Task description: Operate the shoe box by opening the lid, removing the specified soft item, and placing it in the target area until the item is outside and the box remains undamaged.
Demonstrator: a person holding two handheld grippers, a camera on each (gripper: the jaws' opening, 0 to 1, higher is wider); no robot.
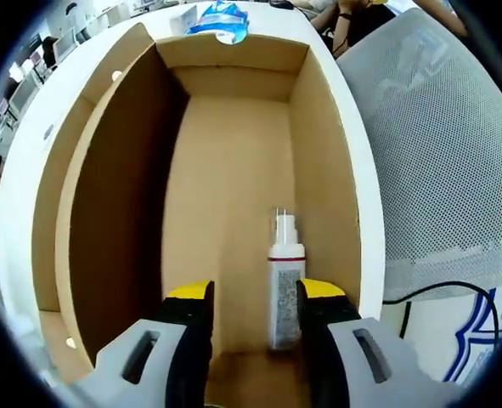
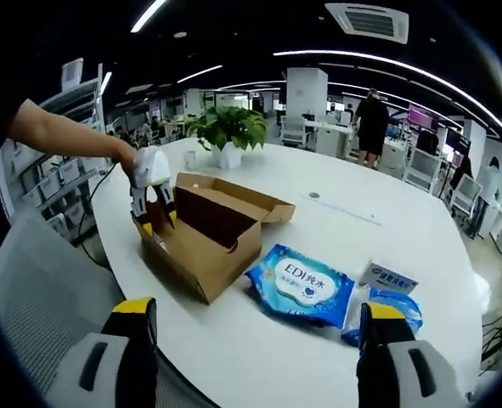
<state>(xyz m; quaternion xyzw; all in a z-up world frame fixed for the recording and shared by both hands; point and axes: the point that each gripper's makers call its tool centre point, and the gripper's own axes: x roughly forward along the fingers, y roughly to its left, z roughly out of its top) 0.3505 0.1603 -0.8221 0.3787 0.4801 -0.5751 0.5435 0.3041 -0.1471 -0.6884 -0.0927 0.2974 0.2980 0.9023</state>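
Note:
The open cardboard shoe box (image 1: 234,170) lies below my left gripper (image 1: 256,293), whose yellow-tipped jaws stand open over its near end. Inside the box is a white spray bottle (image 1: 284,280) with a clear cap, close to the right jaw. In the right gripper view the box (image 2: 204,242) sits on the white table with its lid (image 2: 242,200) folded back. A hand holds the left gripper (image 2: 153,208) at the box's left end. A blue soft wipes pack (image 2: 301,285) lies on the table right of the box. My right gripper (image 2: 259,310) is open wide with nothing between its jaws.
A small white carton (image 2: 386,278) and another blue pack (image 2: 397,306) lie right of the wipes. A potted plant (image 2: 228,132) stands behind the box. A grey mesh chair (image 1: 437,144) stands at the table's edge, with a black cable (image 1: 454,289) below it. People stand far back.

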